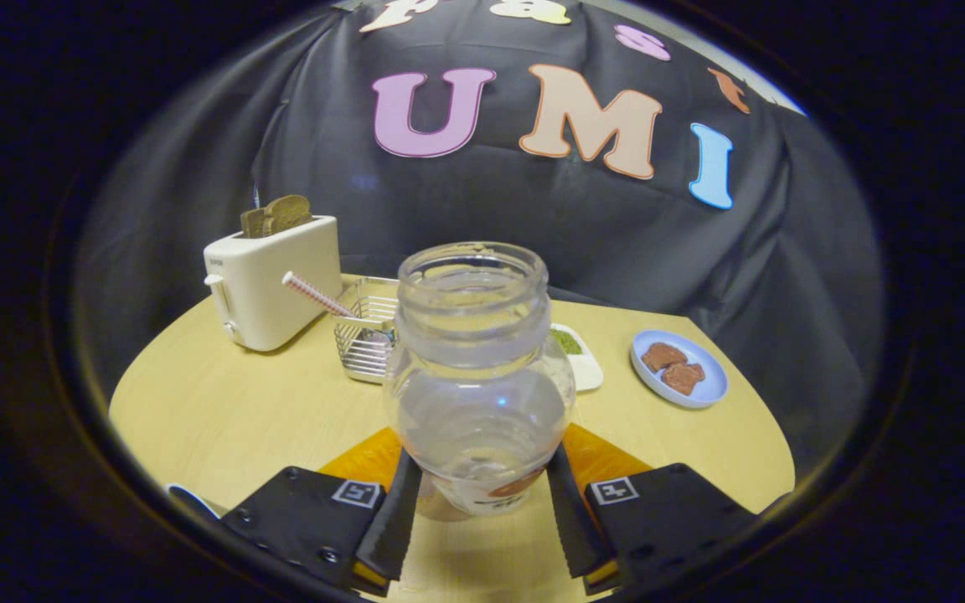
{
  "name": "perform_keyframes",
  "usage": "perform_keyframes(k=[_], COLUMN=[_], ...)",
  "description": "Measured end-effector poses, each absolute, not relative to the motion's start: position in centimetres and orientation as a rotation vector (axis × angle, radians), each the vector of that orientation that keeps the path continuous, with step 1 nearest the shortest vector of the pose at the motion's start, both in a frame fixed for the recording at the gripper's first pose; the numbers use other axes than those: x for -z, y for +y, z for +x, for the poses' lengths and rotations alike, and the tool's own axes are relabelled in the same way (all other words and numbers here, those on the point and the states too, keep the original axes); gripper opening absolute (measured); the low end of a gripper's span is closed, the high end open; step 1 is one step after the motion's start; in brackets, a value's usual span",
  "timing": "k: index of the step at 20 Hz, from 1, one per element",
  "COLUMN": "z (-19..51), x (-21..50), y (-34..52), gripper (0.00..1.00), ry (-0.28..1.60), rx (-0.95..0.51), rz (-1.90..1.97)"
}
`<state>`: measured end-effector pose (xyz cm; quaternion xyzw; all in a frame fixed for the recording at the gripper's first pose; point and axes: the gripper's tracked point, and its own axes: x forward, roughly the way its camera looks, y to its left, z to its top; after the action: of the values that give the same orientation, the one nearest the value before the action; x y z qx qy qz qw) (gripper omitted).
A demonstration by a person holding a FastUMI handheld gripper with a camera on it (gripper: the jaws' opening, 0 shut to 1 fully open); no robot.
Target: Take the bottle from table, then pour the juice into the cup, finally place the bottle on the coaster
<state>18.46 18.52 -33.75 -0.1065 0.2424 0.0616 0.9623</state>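
**Gripper view: bottle held upright over the coaster**

Gripper view showed my gripper (482,511) clenched on the clear bottle (479,377), one finger pressed against each side of its lower body. The bottle stood upright between the fingers, its wide mouth open with no cap on it. It looked almost empty; I could make out no juice level through the plastic, so I judged the pouring step to be done, though I could not confirm that from the cup. At the near table edge, beside the left finger, a dark curved rim (191,500) showed that may have been the cup; too little of it was visible to tell.

The orange coaster (608,461) lay on the wooden table (223,410) directly behind and under the bottle, showing on both sides of it. I could not tell whether the bottle's base was already resting on the coaster or was just above it. I judged the upright grip low on the body to suit a level set-down: it kept the mouth up and the base free to meet the coaster flat.

Beyond the bottle stood a wire basket (365,339) with a striped straw (315,293) leaning from it, a white toaster (273,280) with bread slices (277,215) in its slots, a white dish (585,362) with something green on it, and a blue plate (704,394) holding two brown pieces (672,367). All of these stood well apart from the coaster, which left the set-down area unobstructed.
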Motion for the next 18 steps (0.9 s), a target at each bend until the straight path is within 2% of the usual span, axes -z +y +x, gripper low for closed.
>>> perform_keyframes(k=[6, 18], z=[20.9, 21.3], x=[35.2, 36.4], y=[20.7, 20.2], gripper=[0.75, 0.75], ry=[0.440, 0.476], rx=[-0.156, -0.150], rz=[-0.178, -0.099])
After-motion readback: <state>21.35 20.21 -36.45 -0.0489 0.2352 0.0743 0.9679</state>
